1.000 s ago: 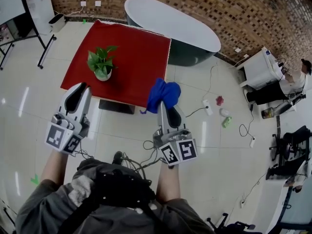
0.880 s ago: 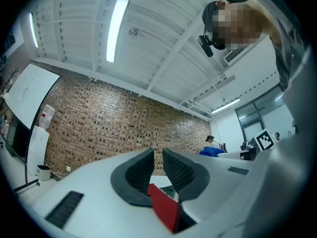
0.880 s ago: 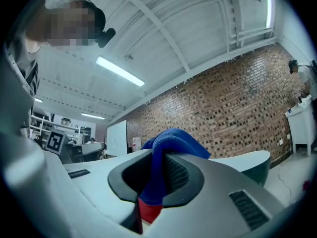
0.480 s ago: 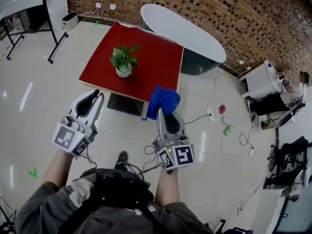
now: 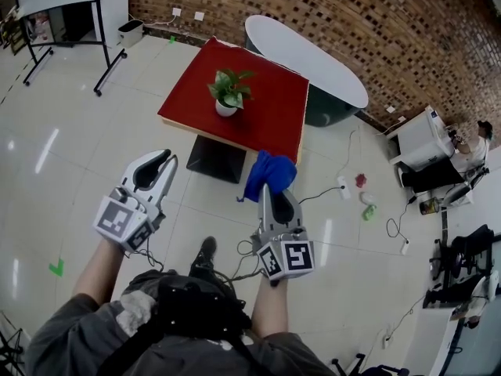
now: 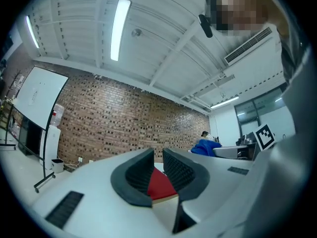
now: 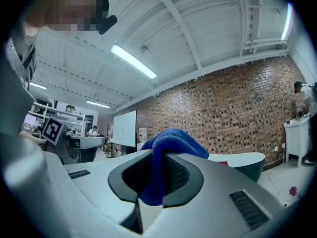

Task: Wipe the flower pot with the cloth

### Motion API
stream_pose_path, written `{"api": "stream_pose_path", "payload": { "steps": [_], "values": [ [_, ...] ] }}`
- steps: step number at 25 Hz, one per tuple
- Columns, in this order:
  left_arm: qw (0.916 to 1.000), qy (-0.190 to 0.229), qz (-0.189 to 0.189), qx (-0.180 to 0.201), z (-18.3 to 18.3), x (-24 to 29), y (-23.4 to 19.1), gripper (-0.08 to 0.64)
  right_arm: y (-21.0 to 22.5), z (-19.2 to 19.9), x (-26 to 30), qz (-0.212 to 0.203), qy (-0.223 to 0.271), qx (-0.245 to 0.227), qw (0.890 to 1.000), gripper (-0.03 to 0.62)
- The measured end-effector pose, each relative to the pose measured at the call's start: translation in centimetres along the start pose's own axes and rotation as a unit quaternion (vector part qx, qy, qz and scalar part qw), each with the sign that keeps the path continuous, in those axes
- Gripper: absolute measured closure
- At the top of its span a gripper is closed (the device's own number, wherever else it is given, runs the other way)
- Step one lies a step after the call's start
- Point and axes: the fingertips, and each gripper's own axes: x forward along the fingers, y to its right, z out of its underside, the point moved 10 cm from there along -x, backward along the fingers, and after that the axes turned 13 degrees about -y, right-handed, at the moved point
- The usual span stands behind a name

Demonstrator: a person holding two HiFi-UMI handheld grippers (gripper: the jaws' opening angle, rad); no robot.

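Since a second earlier, the red worktop (image 5: 274,120) and the flower pot (image 5: 226,109) on it had shifted from the upper left of the head view to the upper centre, while both grippers kept to the lower half of the frame above the tiled floor (image 5: 70,171). The white pot with its green plant stood upright near the worktop's left side, well apart from both grippers. The right gripper (image 5: 269,188) had its jaws clamped on the blue cloth (image 5: 270,172), which bunched out past the tips. The left gripper (image 6: 158,155) held its jaws slightly apart, with nothing between them.
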Motion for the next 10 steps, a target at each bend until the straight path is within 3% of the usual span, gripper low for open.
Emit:
{"api": "stream_pose_path", "payload": {
  "steps": [3,10],
  "values": [
    [0.9998,-0.013,0.003,-0.015,0.5,-2.9,0.3,0.477,-2.7,0.2,-2.1,0.007,-0.003,-0.005,1.0,0.535],
    [0.9996,-0.015,0.021,0.005,2.5,-6.0,1.6,0.477,-5.1,2.2,-6.2,0.029,-0.01,0.0,1.0,0.535]
  ]
}}
